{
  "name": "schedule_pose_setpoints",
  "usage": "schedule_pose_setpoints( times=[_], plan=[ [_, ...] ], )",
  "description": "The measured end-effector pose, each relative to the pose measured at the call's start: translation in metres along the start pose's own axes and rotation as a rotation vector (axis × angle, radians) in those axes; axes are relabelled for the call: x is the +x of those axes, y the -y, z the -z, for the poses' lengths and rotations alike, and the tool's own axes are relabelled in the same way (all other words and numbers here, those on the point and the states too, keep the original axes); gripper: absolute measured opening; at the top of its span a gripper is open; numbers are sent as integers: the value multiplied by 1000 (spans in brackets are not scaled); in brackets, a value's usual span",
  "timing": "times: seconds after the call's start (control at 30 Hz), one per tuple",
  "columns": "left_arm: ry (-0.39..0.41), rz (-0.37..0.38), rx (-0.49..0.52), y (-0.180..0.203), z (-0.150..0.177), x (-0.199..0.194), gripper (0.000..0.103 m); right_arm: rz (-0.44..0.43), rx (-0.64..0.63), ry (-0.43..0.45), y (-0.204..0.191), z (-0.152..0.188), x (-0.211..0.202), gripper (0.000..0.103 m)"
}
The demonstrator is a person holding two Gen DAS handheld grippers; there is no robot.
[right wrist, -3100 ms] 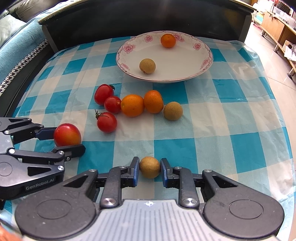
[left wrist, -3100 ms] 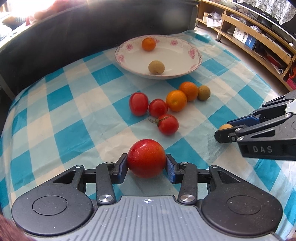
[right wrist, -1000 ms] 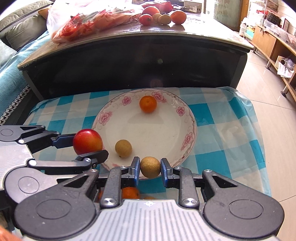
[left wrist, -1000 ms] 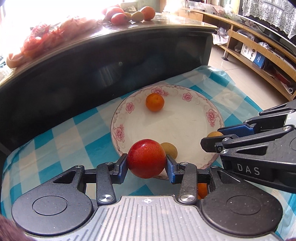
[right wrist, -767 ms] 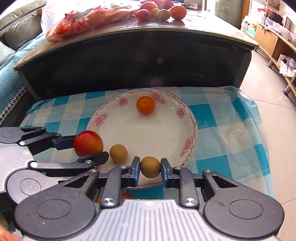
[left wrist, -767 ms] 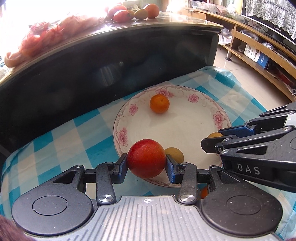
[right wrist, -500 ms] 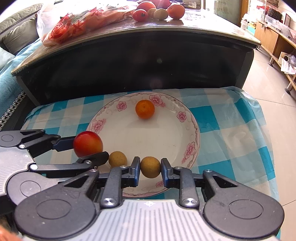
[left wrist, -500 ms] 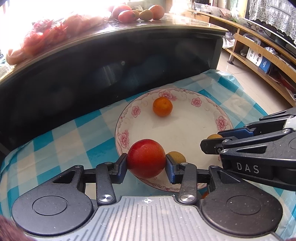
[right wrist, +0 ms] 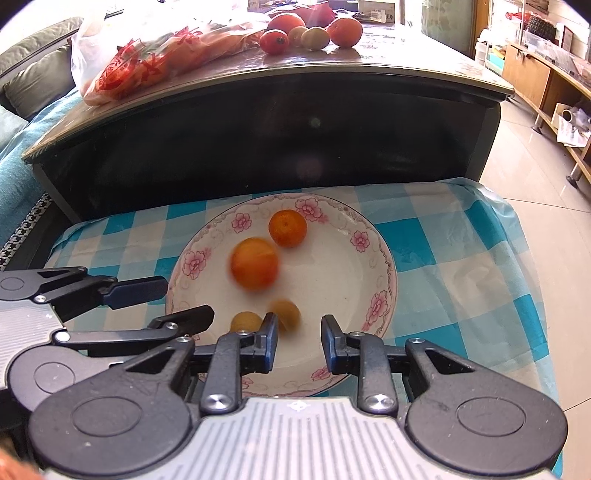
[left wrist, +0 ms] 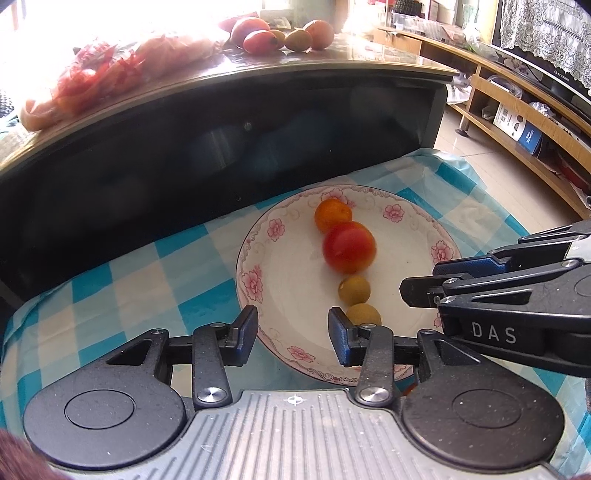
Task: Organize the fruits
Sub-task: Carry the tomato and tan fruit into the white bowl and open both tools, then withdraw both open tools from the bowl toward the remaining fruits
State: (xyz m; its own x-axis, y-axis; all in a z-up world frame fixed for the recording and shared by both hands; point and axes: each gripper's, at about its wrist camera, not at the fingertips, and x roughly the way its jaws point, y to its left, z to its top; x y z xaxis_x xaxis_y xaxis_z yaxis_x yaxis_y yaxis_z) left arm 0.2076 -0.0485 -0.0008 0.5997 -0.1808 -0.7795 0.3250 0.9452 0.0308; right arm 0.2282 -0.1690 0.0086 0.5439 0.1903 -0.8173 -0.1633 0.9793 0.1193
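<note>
the red tomato [left wrist: 349, 246] lies free in the flowered plate [left wrist: 258, 284], blurred in the right wrist view, where it shows more orange. it lies just in front of a small orange [left wrist: 332, 215] at the plate's far side; in the left wrist view the two overlap, and whether they touch cannot be told. nearer the cameras in the same plate lie two small tan fruits: the farther tan fruit [left wrist: 354, 290] just below the tomato, and the nearer tan fruit [left wrist: 364, 315] close to the near rim. the four fruits make a loose line across the middle of the plate.

the left gripper [left wrist: 293, 329] hangs over the near rim of the plate with its jaws apart and nothing between them; the blue pads frame bare plate. the right gripper [right wrist: 298, 342] is beside it, also over the near rim, jaws apart and holding nothing, with one tan fruit blurred just beyond its left finger. each gripper shows at the edge of the other's view.

the plate rests on a surface covered by a blue and white checked cloth [left wrist: 122, 280]. behind it stands a dark cabinet front [left wrist: 221, 147] with a glossy top, on which lie a red-printed plastic bag [right wrist: 147, 55] and a cluster of other fruits [right wrist: 310, 31]. wooden shelving [left wrist: 524, 114] runs along the right over a pale tiled floor [right wrist: 535, 155].
</note>
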Motion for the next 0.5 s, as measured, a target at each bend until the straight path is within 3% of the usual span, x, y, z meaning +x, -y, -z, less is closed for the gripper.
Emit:
schedule_pose_setpoints(
  times=[0.5],
  plan=[
    [10, -7, 12, 1, 7, -17, 52, 4, -5, 12, -6, 5, -12, 30]
  ],
)
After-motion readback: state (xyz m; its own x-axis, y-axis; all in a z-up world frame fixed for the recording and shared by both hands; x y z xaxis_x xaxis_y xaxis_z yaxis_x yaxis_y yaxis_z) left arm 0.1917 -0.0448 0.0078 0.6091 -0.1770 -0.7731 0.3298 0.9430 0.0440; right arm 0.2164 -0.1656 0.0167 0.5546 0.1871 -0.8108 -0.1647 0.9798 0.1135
